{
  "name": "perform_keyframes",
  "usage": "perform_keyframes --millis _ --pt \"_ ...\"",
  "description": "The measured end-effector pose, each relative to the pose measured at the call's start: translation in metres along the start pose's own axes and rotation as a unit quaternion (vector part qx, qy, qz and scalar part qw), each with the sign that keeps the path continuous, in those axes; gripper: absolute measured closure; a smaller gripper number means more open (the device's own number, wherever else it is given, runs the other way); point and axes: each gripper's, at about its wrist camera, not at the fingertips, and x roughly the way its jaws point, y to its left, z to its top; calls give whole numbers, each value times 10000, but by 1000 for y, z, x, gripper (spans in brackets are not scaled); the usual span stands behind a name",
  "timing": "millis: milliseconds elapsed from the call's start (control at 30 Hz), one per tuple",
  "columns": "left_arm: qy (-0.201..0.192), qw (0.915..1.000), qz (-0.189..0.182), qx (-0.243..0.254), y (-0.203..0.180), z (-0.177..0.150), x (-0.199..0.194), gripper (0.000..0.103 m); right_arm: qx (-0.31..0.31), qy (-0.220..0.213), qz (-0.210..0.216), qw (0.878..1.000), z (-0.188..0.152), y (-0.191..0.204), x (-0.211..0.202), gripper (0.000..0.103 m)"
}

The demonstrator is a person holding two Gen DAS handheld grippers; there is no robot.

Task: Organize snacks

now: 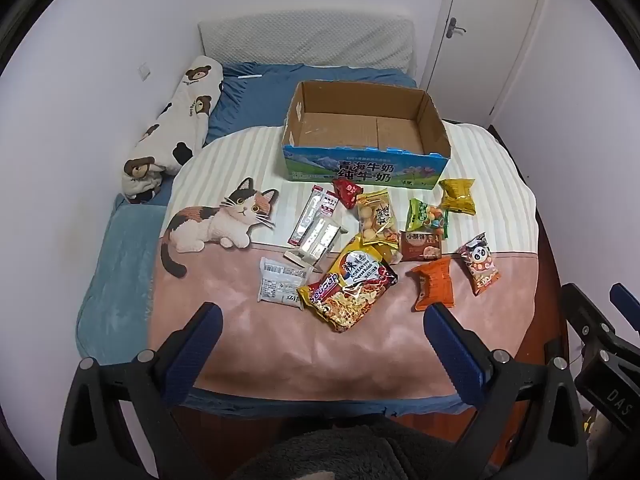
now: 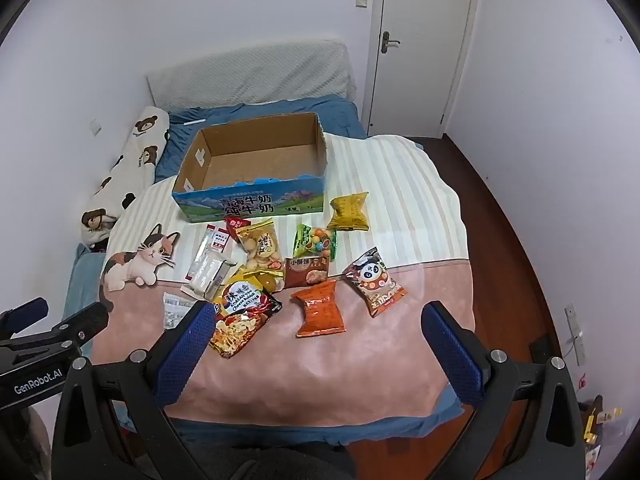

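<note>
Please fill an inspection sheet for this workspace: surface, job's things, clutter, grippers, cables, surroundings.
Surface: bed covered by a cat-print blanket, lying flat.
Job's things: cardboard box open and empty at the far side; snack packets loose in front of it, among them a noodle pack, an orange packet and a panda packet.
Clutter: bear-print pillow along the wall.
Grippers: left gripper open, holding nothing; right gripper open, holding nothing.
Cables: nothing seen.
Surroundings: white walls, closed door, wooden floor.
</note>
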Motion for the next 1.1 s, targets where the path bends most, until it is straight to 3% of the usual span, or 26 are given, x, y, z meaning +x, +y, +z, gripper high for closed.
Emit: perform_keyframes --millis 1100 --pt "-85 10000 -9 -17 2 4 -12 0 -59 -122 -39 9999 7 7 -8 0"
